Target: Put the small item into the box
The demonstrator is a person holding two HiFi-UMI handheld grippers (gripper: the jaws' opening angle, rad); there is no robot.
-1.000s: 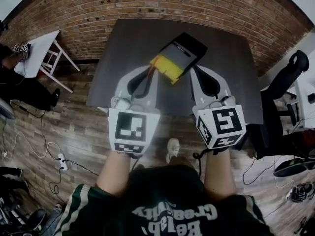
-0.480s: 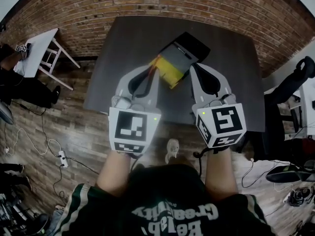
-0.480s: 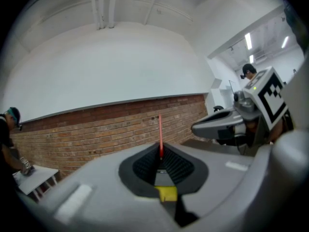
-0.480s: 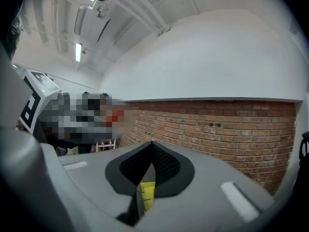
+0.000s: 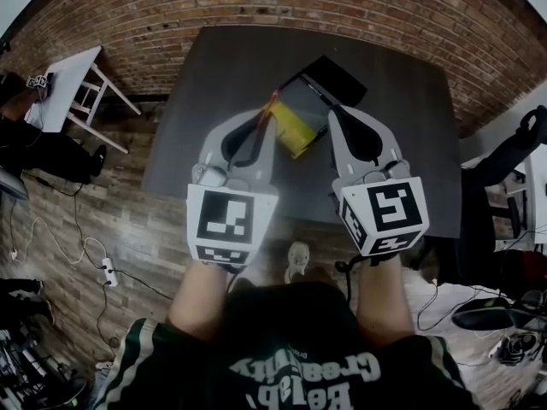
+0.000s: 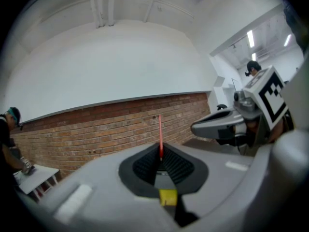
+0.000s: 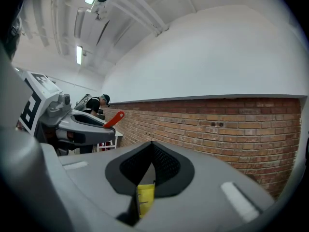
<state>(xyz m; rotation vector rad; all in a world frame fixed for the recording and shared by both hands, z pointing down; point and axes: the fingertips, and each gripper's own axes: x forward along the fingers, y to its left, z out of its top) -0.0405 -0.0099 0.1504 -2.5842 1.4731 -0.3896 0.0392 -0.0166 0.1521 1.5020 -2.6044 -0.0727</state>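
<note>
Brick wall behind; dark table carries the open yellow box. Left gripper is clamped on the thin red item at the box's left edge, not yet inside; right gripper has jaws together, empty. Judged: placing and release remain.

You face a red brick wall that runs the whole width of the room, and above it the wall is plain white up to a white ceiling with pipes and long strip lights. A dark, bare-topped counter stands against the brick. Under you lies a worn wood-plank floor. To your left stands a small white table, and cables with a power strip trail over the boards. A black chair sits at your right.
</note>
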